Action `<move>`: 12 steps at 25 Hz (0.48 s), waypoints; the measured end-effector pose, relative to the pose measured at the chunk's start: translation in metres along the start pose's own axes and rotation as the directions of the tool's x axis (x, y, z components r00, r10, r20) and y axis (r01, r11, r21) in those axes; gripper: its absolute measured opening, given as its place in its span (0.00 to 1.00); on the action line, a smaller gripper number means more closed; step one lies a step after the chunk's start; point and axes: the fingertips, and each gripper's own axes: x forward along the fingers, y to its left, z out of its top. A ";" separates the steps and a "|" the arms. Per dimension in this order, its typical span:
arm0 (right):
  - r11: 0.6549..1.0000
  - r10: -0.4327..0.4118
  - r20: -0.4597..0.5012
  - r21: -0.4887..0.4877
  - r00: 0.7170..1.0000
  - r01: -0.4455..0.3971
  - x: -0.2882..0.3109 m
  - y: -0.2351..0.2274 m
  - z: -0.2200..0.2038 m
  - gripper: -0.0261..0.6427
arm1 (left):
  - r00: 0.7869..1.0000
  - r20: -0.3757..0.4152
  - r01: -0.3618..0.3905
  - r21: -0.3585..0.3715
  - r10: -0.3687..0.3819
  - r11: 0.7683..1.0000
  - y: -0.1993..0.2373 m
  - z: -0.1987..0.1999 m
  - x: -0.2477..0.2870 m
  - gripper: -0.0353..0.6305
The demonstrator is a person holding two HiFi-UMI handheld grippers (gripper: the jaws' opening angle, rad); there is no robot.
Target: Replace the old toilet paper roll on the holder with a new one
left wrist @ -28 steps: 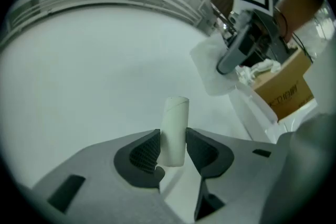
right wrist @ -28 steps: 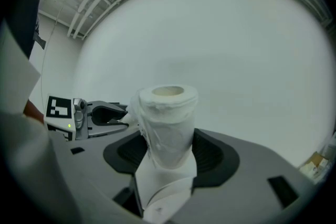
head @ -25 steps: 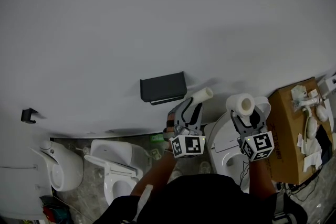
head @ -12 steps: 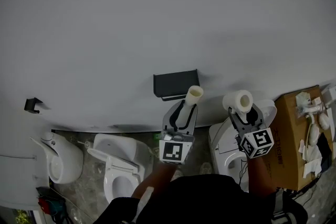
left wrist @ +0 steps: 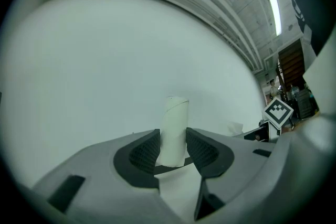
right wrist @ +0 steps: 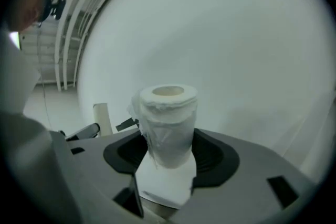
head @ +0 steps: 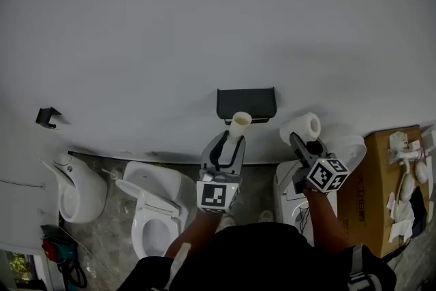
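A black paper holder (head: 246,104) hangs on the white wall. Just below it my left gripper (head: 232,140) is shut on an empty cardboard tube (head: 238,125), which stands nearly upright with its top near the holder's lower edge. In the left gripper view the tube (left wrist: 174,128) is pinched between the dark pads of that gripper (left wrist: 172,147). To the right my right gripper (head: 300,140) is shut on a full white toilet paper roll (head: 300,127). The right gripper view shows the roll (right wrist: 168,123) standing between that gripper's (right wrist: 169,152) pads.
Below stand a white toilet (head: 153,208) with its seat up, a urinal-like fixture (head: 78,197) at left and another toilet (head: 294,191) under my right arm. A cardboard box (head: 375,180) of white parts sits at right. A small black hook (head: 46,116) is on the wall.
Both grippers have rolled and drawn in toward the holder. The tube has swung from slanting right to nearly upright under the holder. The roll has come closer to the holder's right side.
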 end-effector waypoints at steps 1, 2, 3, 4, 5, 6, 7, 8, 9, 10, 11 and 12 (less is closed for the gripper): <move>0.997 0.011 0.007 0.074 1.000 -0.011 0.004 -0.002 -0.004 0.42 | 1.000 0.001 -0.011 0.000 0.011 1.000 0.005 -0.001 -0.003 0.28; 0.989 0.021 0.019 0.149 1.000 -0.024 0.009 -0.003 -0.007 0.42 | 1.000 0.001 -0.021 -0.003 0.021 1.000 0.010 -0.001 -0.006 0.28; 0.973 0.032 0.035 0.225 0.999 -0.039 0.013 -0.003 -0.009 0.42 | 1.000 -0.003 -0.030 -0.005 0.030 1.000 0.014 -0.002 -0.008 0.28; 0.951 0.042 0.056 0.304 0.998 -0.058 0.017 -0.004 -0.010 0.42 | 0.999 -0.009 -0.037 -0.004 0.037 0.999 0.018 -0.003 -0.010 0.28; 0.921 0.051 0.081 0.381 0.995 -0.078 0.020 -0.005 -0.011 0.42 | 0.999 -0.014 -0.043 0.000 0.043 0.999 0.020 -0.004 -0.012 0.28; 0.888 0.057 0.106 0.450 0.993 -0.099 0.022 -0.008 -0.012 0.42 | 0.999 -0.015 -0.050 0.003 0.050 0.999 0.022 -0.004 -0.014 0.28; 0.855 0.060 0.127 0.505 0.990 -0.117 0.023 -0.010 -0.013 0.42 | 0.998 -0.014 -0.056 0.005 0.056 0.998 0.023 -0.004 -0.016 0.28; 0.825 0.060 0.141 0.550 0.988 -0.129 0.026 -0.013 -0.014 0.42 | 0.998 -0.015 -0.062 0.006 0.062 0.998 0.024 -0.005 -0.017 0.28; 0.799 0.059 0.149 0.585 0.987 -0.136 0.029 -0.014 -0.017 0.42 | 0.998 -0.016 -0.066 0.007 0.066 0.998 0.025 -0.006 -0.019 0.28; 0.778 0.060 0.152 0.613 0.987 -0.142 0.034 -0.015 -0.019 0.42 | 0.998 -0.016 -0.067 0.007 0.067 0.998 0.028 -0.007 -0.020 0.28; 0.758 0.061 0.155 0.636 0.986 -0.147 0.038 -0.014 -0.022 0.42 | 0.998 -0.015 -0.068 0.008 0.068 0.998 0.030 -0.007 -0.021 0.28; 0.736 0.062 0.159 0.660 0.985 -0.153 0.041 -0.013 -0.024 0.42 | 0.998 -0.014 -0.068 0.010 0.068 0.998 0.031 -0.007 -0.022 0.28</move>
